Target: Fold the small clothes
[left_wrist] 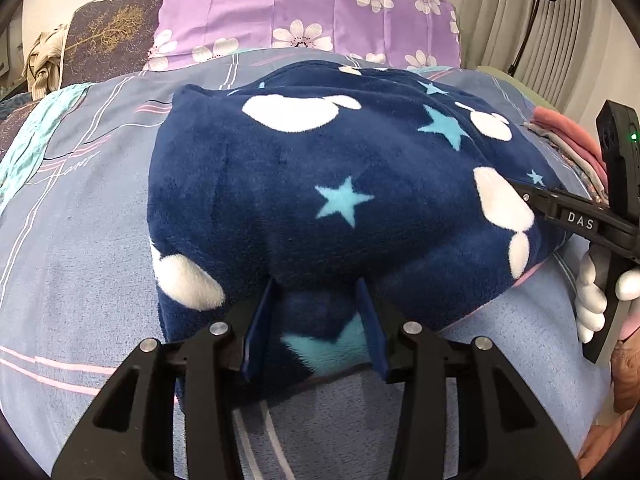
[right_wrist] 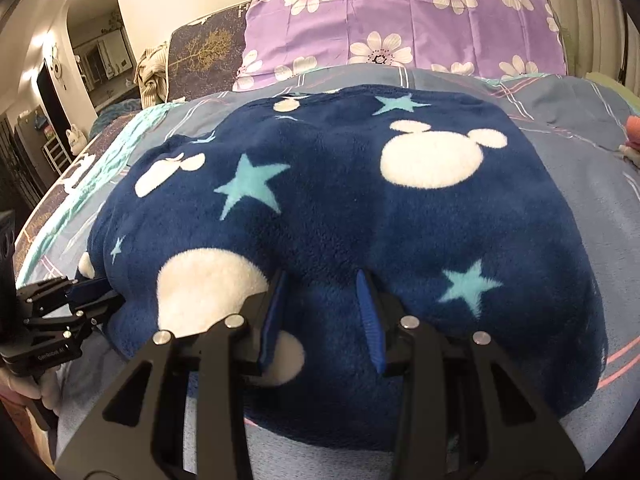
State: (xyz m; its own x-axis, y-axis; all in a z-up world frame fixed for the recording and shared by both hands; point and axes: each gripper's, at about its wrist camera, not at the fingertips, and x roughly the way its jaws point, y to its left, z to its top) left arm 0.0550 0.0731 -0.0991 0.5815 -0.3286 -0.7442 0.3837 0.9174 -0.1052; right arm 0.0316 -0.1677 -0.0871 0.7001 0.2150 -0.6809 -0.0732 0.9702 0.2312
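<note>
A navy fleece garment (left_wrist: 340, 184) with white mouse-head shapes and light blue stars lies folded in a thick bundle on the bed. My left gripper (left_wrist: 316, 284) sits at its near edge, jaws apart, with a fold of fleece loosely between the blue pads (left_wrist: 256, 320). My right gripper (right_wrist: 322, 276) straddles the near edge of the same garment (right_wrist: 360, 208) further right, jaws also apart around the fleece. Each gripper shows in the other's view: the right gripper (left_wrist: 524, 196) at the garment's right side, the left gripper (right_wrist: 92, 292) at its left corner.
The bed has a grey-blue checked duvet (left_wrist: 80, 240) and a purple flowered pillow (left_wrist: 304, 12) at the head. A stack of folded pink and grey clothes (left_wrist: 568, 140) lies to the right. A white-gloved hand (left_wrist: 592, 300) holds the right gripper. Curtains hang at the far right.
</note>
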